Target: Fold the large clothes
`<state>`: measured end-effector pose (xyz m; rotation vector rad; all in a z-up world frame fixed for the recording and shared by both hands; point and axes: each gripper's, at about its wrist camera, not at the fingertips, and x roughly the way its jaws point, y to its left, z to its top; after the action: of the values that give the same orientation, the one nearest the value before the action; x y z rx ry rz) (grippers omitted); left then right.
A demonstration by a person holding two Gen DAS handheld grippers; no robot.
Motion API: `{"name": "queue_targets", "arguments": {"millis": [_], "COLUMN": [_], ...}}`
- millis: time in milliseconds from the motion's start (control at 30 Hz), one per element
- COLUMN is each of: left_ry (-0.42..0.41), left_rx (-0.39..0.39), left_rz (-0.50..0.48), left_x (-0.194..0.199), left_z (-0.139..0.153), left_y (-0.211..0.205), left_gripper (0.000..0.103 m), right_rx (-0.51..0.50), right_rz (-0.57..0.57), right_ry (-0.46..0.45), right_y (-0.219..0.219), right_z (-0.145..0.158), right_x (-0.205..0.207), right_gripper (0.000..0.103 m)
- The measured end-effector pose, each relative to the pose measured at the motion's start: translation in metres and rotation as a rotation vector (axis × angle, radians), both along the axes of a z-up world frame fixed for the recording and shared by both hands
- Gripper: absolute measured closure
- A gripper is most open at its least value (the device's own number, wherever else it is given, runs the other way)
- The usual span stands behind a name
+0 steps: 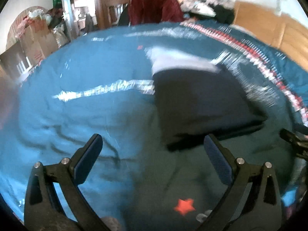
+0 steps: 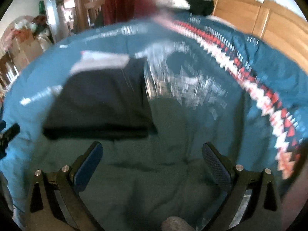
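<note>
Teal bedspread (image 1: 86,100) with a red-white zigzag border (image 2: 240,71) fills both views, rumpled, heavy motion blur. On it lies the task garment, a dark navy piece with a white band (image 1: 202,104), partly folded by the look of it, left of centre in the right wrist view and right of centre in the left. Wooden headboard (image 2: 269,21) and a maroon cloth (image 1: 154,7) behind. Step looks like reaching in for the next fold: best to grip the near dark edge at two corners, well apart, lift evenly and lay it over flat so no crease is trapped. Left tongs (image 1: 154,154) hang above the bedspread, jaws wide apart, empty, aimed at the garment's near edge. Right tongs (image 2: 153,159) likewise spread and empty, just short of that edge. Small red star (image 1: 183,207) on the cover.
</note>
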<state>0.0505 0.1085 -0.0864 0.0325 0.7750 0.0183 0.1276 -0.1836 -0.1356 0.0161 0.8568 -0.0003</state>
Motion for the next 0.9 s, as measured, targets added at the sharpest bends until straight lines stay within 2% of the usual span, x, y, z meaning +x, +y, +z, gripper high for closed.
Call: {"name": "queue_targets", "arguments": {"millis": [67,200,367,567,667,900], "left_ry": [-0.033,-0.118,-0.186,-0.241,-0.264,-0.274], "left_rx": [-0.018,0.002,-0.006,0.040,0.033,0.030], "left_rz": [-0.023,-0.024,-0.034,-0.035,-0.044,-0.052], "left_x": [-0.016,-0.037,-0.051,-0.061,-0.067,-0.075], "left_z": [0.027,0.074,0.112,0.131,0.140,0.149], "left_y": [-0.006,-0.017,-0.023,-0.033,-0.036,-0.043], "left_gripper": [0.000,0.000,0.000,0.000,0.000,0.000], "right_rx": [0.008,0.003,-0.016,-0.018,-0.050,-0.052], "right_rz": [0.014,0.060,0.065,0.027,-0.014,0.000], "right_ry": [-0.054,-0.154,-0.237,-0.287,-0.318,-0.275], "right_y": [0.005,0.022,0.029,0.024,0.023,0.024], "right_z": [0.032,0.093,0.141,0.171,0.182,0.188], "right_x": [-0.009,-0.030,-0.052,-0.069,-0.076,-0.082], "right_gripper": [0.000,0.000,0.000,0.000,0.000,0.000]}}
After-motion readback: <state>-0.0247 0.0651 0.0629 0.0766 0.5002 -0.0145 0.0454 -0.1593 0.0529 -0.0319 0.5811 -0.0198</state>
